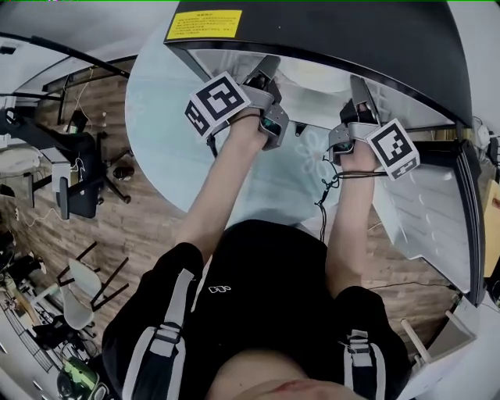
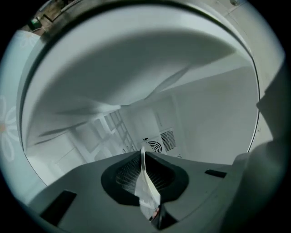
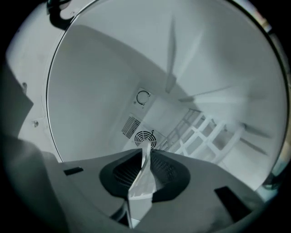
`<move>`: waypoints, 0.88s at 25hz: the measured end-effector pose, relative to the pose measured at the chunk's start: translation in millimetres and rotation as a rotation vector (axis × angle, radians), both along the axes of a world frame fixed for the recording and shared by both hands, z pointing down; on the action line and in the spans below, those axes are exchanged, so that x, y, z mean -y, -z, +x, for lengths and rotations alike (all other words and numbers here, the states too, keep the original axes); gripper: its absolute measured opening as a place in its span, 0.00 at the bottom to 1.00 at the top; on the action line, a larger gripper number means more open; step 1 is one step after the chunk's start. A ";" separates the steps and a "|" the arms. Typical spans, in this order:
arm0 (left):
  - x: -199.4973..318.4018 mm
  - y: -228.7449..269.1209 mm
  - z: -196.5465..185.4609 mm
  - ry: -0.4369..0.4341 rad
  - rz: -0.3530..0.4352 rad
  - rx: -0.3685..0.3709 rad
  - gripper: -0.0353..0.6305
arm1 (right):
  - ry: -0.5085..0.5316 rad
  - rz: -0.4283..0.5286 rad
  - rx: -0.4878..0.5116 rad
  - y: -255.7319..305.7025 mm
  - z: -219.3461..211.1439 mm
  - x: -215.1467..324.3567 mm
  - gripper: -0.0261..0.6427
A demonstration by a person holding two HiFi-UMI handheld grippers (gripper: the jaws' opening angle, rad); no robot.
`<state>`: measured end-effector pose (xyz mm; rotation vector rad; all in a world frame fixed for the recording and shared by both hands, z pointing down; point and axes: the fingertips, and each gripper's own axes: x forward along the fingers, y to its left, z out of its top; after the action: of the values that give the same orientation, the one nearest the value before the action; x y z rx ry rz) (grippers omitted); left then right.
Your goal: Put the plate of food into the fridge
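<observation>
The left gripper (image 2: 142,154) and right gripper (image 3: 146,149) each have jaws clamped narrow on 2 opposite thin rims of the smooth white round plate (image 1: 312,74), inside the fridge (image 1: 351,35), facing its round fan grille (image 3: 144,136).

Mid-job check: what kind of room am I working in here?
Likely an office or lab space, not a home kitchen: a swivel chair on a wood-plank floor, with an open fridge directly ahead.

— Any writing you can read?
— None. The yellow label (image 1: 203,24) on the fridge (image 1: 336,31) has red print, too small. The black shirt (image 1: 266,266) carries a small white logo (image 1: 219,289), no legible letters.
— And inside the fridge?
— Only a round symbol (image 3: 143,97).
</observation>
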<state>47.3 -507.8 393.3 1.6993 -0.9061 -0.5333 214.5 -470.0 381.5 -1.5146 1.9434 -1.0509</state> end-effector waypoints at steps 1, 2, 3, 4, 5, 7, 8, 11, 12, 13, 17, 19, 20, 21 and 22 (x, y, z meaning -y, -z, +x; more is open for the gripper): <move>-0.4 0.8 1.7 -0.016 0.008 0.035 0.09 | -0.001 -0.007 -0.056 0.5 0.4 0.9 0.14; -0.9 2.3 3.8 -0.034 0.023 0.077 0.15 | -0.005 -0.017 -0.120 0.7 1.5 1.9 0.17; -1.1 4.2 5.4 -0.050 0.040 0.124 0.23 | -0.014 -0.027 -0.193 0.8 3.4 3.3 0.21; -0.8 5.9 6.4 -0.061 0.058 0.173 0.28 | -0.027 -0.036 -0.271 0.9 6.0 4.5 0.21; -0.3 6.8 6.9 -0.068 0.075 0.222 0.31 | -0.041 -0.042 -0.348 1.5 8.6 5.3 0.15; 0.6 5.9 7.3 -0.077 0.099 0.321 0.36 | -0.062 -0.039 -0.482 4.9 11.0 6.1 0.07; 0.6 4.0 6.5 -0.081 0.105 0.374 0.36 | -0.065 -0.034 -0.539 6.9 10.5 5.9 0.07; -2.9 -1.5 -4.5 -0.059 0.121 0.534 0.37 | -0.063 -0.012 -0.629 13.9 4.7 1.4 0.07; -4.6 -0.4 -9.2 -0.043 0.133 0.570 0.37 | -0.058 -0.005 -0.630 16.1 2.6 -0.5 0.07; -6.4 2.4 -12.3 -0.032 0.148 0.589 0.36 | -0.055 -0.001 -0.625 17.6 1.3 -2.2 0.07; -19.3 20.8 -14.7 -0.016 0.206 0.578 0.32 | -0.048 0.018 -0.612 23.9 -2.6 -12.9 0.07; -29.5 31.1 -16.3 -0.006 0.235 0.569 0.25 | -0.038 0.033 -0.614 28.1 -7.0 -21.6 0.07; -35.1 36.3 -16.7 -0.001 0.251 0.569 0.23 | -0.033 0.040 -0.614 29.9 -9.1 -26.4 0.07; -40.9 41.6 -16.4 0.004 0.269 0.571 0.20 | -0.029 0.046 -0.614 31.2 -10.8 -31.5 0.06; -47.3 46.7 -15.6 0.008 0.288 0.573 0.17 | -0.024 0.051 -0.615 32.1 -12.2 -37.0 0.06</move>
<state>31.7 -460.5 346.6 2.1642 -1.2861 -0.1796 202.3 -433.0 349.4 -1.9896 2.3073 -0.5469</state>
